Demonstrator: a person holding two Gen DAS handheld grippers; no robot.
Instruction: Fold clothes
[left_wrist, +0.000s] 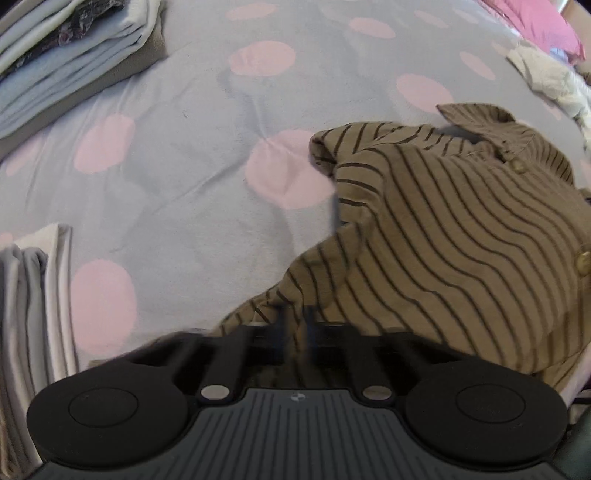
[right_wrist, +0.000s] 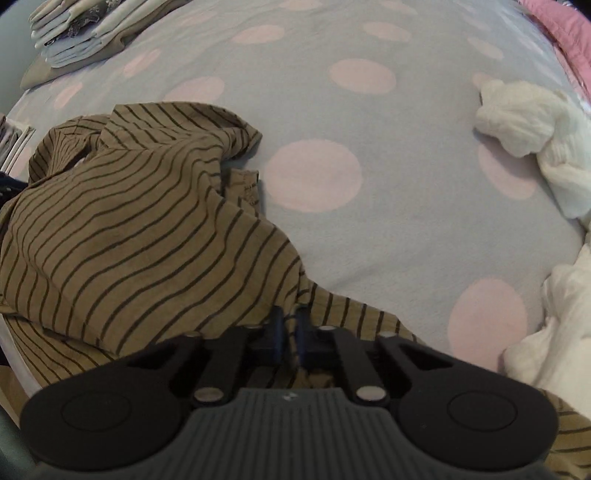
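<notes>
- A brown striped shirt (right_wrist: 122, 229) lies crumpled on a bed under a grey sheet with pink dots (right_wrist: 369, 236).
- The left gripper (left_wrist: 297, 321) has its jaws pinched together on the shirt's near edge.
- The right gripper (right_wrist: 290, 321) likewise clamps the shirt's hem.
- Folded stacks (left_wrist: 74, 62) sit at the far left; white garments (right_wrist: 528, 136) lie rumpled to the right.

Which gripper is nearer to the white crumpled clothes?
Right. The right gripper sits at the striped shirt's hem, the white crumpled clothes close by. The left gripper sees them beyond the shirt.
</notes>
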